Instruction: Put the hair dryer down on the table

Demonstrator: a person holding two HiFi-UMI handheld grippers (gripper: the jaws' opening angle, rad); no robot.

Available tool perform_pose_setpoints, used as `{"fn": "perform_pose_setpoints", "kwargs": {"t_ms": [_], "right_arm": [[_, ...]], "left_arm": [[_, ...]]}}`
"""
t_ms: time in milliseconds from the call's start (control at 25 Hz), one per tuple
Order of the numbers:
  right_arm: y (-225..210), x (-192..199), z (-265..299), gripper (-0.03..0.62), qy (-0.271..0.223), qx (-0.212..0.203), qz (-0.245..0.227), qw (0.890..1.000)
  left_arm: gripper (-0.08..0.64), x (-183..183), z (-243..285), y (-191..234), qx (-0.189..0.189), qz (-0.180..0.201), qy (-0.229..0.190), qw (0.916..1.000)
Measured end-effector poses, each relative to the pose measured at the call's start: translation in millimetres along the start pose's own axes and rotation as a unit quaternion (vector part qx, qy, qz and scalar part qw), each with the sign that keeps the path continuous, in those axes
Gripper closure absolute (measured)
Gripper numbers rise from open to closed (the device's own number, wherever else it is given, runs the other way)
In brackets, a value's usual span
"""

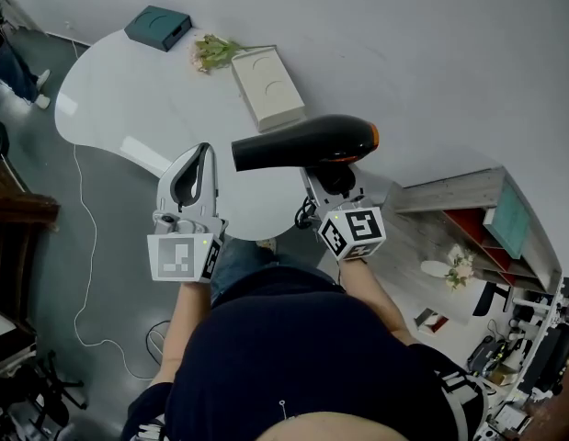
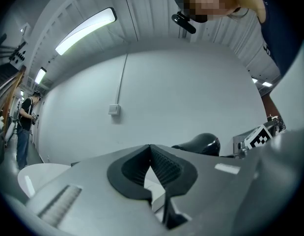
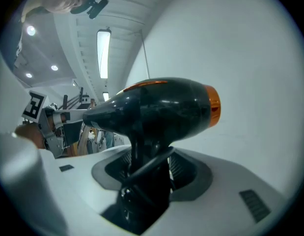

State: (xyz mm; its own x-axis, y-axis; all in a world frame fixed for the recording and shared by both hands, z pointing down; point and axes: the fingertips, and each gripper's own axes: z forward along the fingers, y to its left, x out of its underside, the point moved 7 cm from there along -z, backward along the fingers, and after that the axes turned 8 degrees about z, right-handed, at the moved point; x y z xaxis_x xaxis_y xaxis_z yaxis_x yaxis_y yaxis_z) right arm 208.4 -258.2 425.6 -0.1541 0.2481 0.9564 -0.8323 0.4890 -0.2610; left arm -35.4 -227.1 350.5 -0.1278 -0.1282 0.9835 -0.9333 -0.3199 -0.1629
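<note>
A black hair dryer (image 1: 307, 142) with an orange rear end hangs level above the near edge of the white table (image 1: 119, 99), nozzle pointing left. My right gripper (image 1: 335, 180) is shut on its handle from below. In the right gripper view the dryer (image 3: 161, 109) fills the middle, its handle and cord pinched between the pads of the right gripper (image 3: 149, 168). My left gripper (image 1: 198, 175) is held up beside the dryer's nozzle, shut and empty. In the left gripper view the tips of the left gripper (image 2: 151, 149) meet, and the dryer (image 2: 201, 144) shows behind them.
At the table's far side lie a teal box (image 1: 158, 28), a small bunch of flowers (image 1: 215, 51) and a flat white box (image 1: 267, 85). A white cable (image 1: 82, 246) trails over the floor at the left. A low shelf (image 1: 477, 219) stands at the right.
</note>
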Motion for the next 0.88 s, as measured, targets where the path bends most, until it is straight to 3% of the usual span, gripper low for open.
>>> {"fn": "perform_pose_setpoints", "kwargs": {"t_ms": [880], "right_arm": [[-50.7, 98.5, 50.0, 0.364, 0.168, 0.044, 0.041, 0.984]], "left_arm": [[0.549, 30.8, 54.2, 7.2, 0.049, 0.001, 0.054, 0.9974]]}}
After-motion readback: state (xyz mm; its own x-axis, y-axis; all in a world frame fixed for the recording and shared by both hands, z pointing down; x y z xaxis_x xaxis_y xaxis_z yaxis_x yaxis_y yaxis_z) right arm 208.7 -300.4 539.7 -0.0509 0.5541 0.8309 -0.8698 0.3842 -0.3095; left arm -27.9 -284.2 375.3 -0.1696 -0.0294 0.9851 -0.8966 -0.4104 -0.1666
